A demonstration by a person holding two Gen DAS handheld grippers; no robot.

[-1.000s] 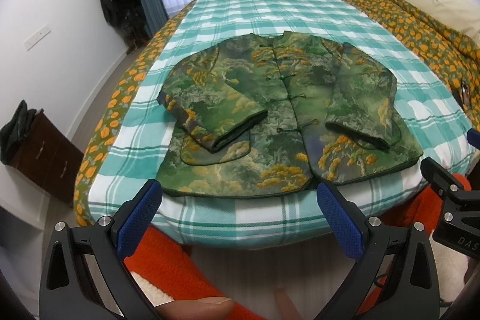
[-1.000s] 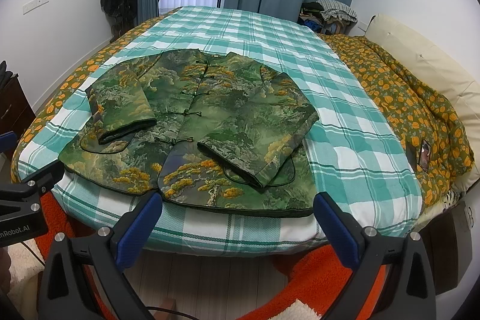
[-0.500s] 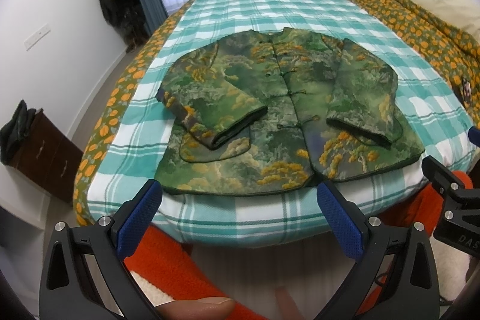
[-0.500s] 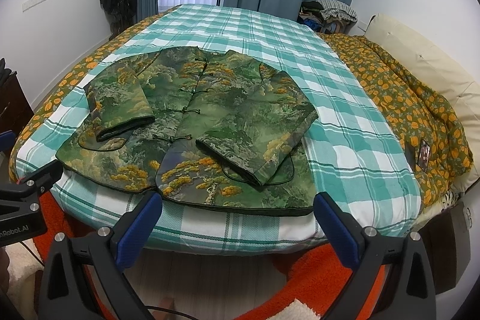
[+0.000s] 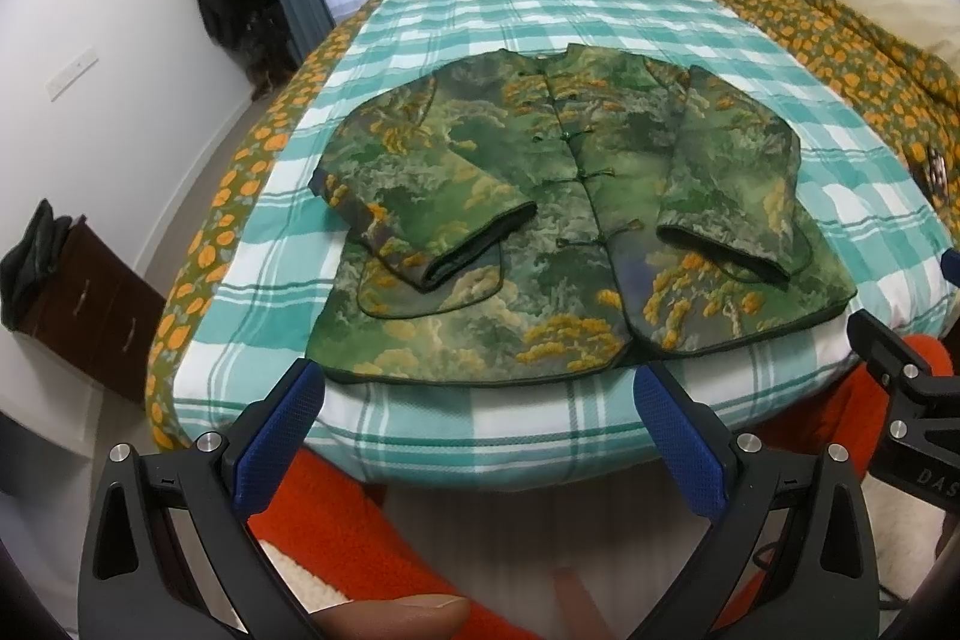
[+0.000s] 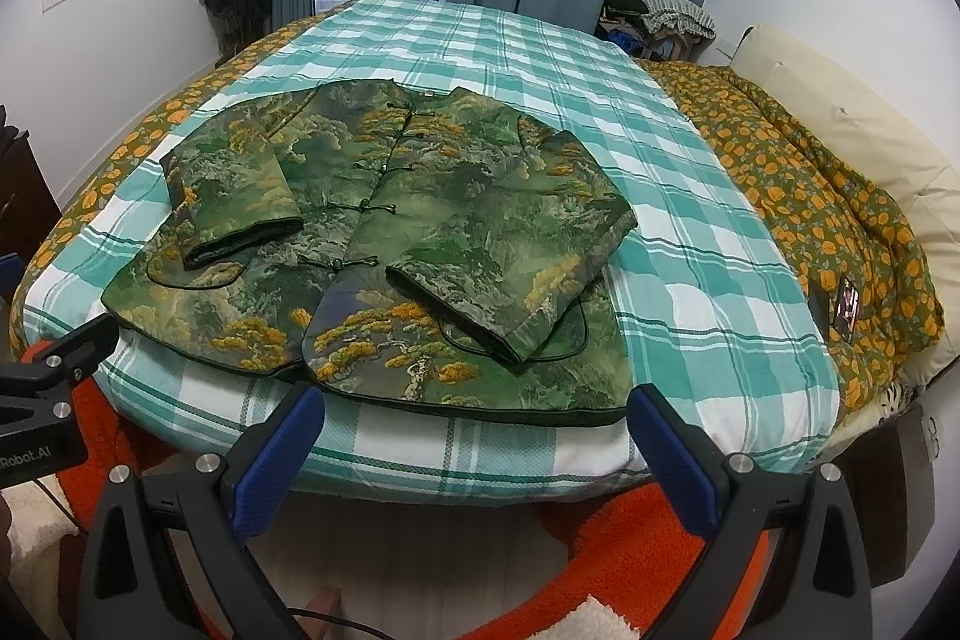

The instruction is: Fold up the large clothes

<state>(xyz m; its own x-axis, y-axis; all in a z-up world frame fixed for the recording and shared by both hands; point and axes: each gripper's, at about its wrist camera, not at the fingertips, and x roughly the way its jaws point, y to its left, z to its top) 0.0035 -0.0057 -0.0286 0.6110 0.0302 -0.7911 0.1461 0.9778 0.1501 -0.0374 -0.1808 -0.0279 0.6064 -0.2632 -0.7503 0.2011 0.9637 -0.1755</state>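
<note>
While hovering off the bed's foot, left gripper and right gripper, jaws apart. Beyond, green jacket, sleeves folded in, flat on checked cover.

Jacket flat on bed, front up, both sleeves folded in.

Green jacket with a yellow-orange tree/landscape print and dark piping lies spread on the teal-and-white plaid bedspread, hem toward the near bed edge, collar toward the far side. Front closed by a column of knot buttons down the centre. Both sleeves are folded across the front panels, cuffs pointing toward the hem, each cuff partly over a rounded patch pocket. Same layout in the right wrist view.
</note>
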